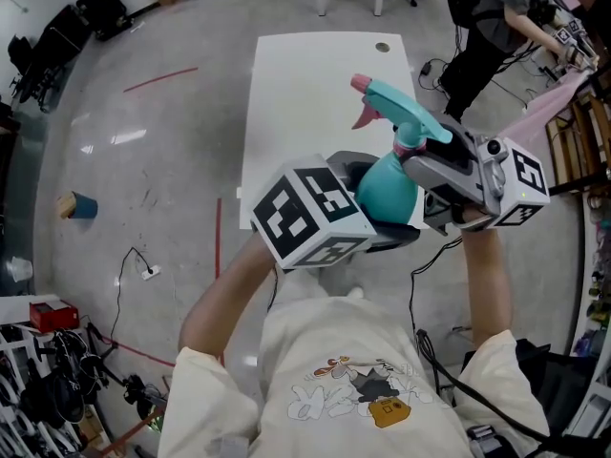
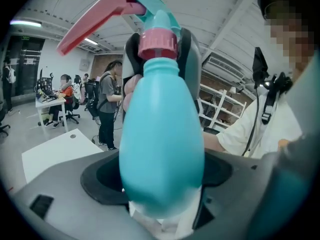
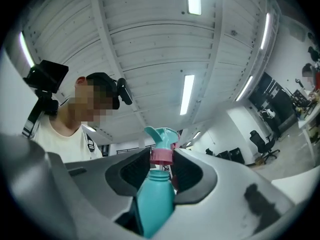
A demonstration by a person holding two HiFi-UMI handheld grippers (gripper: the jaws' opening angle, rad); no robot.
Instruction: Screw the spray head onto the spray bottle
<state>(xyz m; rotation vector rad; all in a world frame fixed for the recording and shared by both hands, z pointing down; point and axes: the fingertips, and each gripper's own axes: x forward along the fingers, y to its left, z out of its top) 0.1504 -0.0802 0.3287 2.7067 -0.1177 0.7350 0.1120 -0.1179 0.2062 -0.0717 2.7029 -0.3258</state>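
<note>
Spray bottle, teal: held in the air above the white counter. Its lower body is clenched in the left tongs, and its long axis tilts up and away from the person.
Spray head: sits at the neck, in line with that axis.
Right tongs: clamped on the pink collar. They are the nearer pair, so the turning probably falls to them.

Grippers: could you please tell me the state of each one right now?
Left gripper: closed on the teal spray bottle.
Right gripper: closed on the pink collar of the spray head.
</note>
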